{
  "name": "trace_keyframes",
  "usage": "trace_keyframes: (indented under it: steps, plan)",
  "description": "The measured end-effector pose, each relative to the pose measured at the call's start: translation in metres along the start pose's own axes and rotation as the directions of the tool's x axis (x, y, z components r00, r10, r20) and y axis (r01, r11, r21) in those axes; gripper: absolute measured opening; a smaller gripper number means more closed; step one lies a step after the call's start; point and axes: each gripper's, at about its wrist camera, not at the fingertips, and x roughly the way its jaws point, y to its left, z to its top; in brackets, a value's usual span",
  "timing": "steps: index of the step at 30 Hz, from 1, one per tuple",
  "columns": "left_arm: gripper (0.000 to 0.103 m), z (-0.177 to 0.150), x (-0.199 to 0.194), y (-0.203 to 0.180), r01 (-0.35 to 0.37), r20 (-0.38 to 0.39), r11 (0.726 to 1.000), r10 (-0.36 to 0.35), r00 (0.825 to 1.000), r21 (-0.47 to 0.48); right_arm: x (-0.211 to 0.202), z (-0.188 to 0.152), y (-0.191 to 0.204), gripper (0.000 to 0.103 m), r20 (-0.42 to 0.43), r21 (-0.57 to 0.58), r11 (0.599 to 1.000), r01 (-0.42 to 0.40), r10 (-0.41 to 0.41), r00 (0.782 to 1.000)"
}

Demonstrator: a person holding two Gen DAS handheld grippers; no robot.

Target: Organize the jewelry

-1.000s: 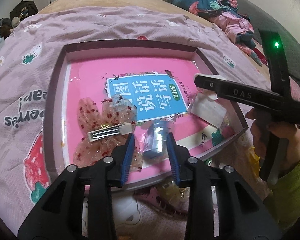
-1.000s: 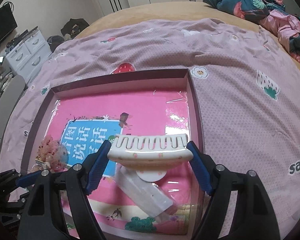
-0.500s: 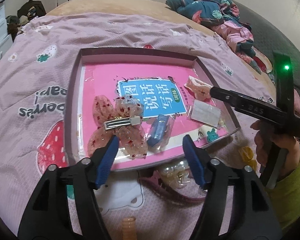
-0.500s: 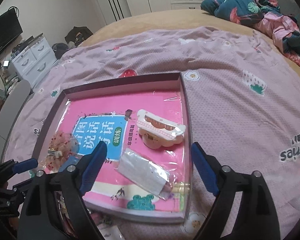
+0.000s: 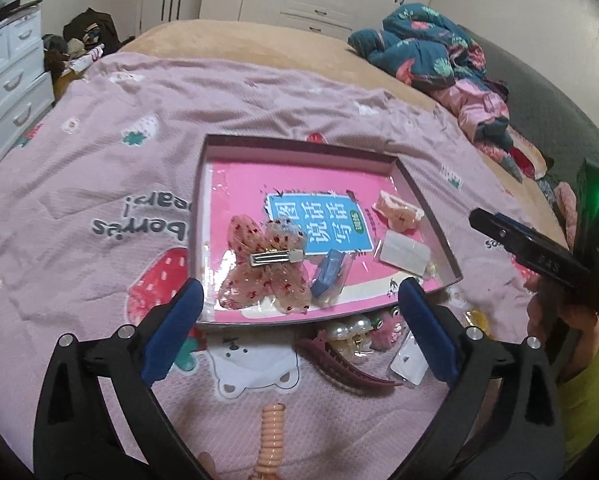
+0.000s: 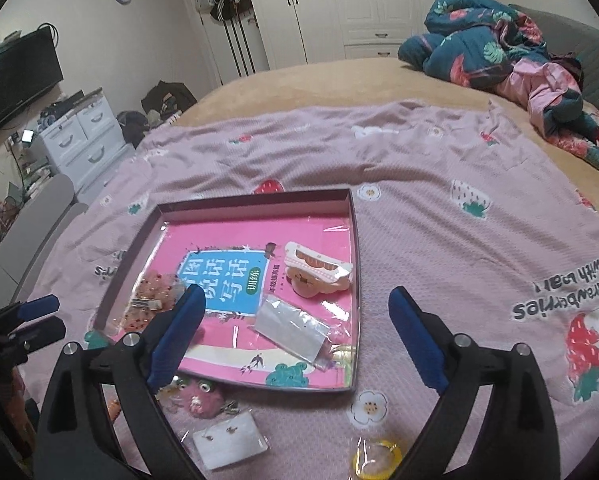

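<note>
A shallow dark-rimmed tray [image 5: 299, 148] [image 6: 251, 200] lined with a pink book cover lies on the bedspread. In it lie a pink bow hair clip [image 5: 259, 264] [image 6: 147, 300], a blue packet [image 5: 331, 272], a clear packet [image 5: 403, 252] [image 6: 291, 328] and a cream claw clip [image 5: 397, 210] [image 6: 315, 270]. My left gripper [image 5: 297, 300] hangs above the tray's near edge, jaws opening, nothing between them. My right gripper [image 6: 295, 300] hovers over the tray's near right part, jaws opening and empty.
On the bedspread in front of the tray lie a maroon claw clip [image 5: 347, 364], a pearl clip [image 5: 351, 328], a pink fuzzy piece [image 6: 201, 396], an earring card [image 6: 229, 440], a yellow ring [image 6: 377, 458] and a peach coil tie [image 5: 271, 428]. Bundled bedding [image 6: 499, 48] sits far right.
Both grippers opened wide and drew back and up from the tray. The blue packet left the left fingers; the cream claw clip left the right fingers. Both lie in the tray.
</note>
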Motion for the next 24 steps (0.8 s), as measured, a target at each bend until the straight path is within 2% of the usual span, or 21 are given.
trace_keyframes:
  steps: [13, 24]
  plan:
    - [0.094, -0.011, -0.041, 0.007, 0.008, 0.056, 0.998, -0.005, 0.998, -0.055, -0.066, -0.009, 0.008, 0.095, 0.092, -0.026, 1.000, -0.007, 0.010, 0.996]
    - [0.094, -0.033, -0.052, 0.013, 0.011, 0.040, 0.997, -0.008, 0.999, -0.072, -0.093, -0.024, 0.013, 0.095, 0.108, -0.049, 0.999, -0.011, 0.016, 0.994]
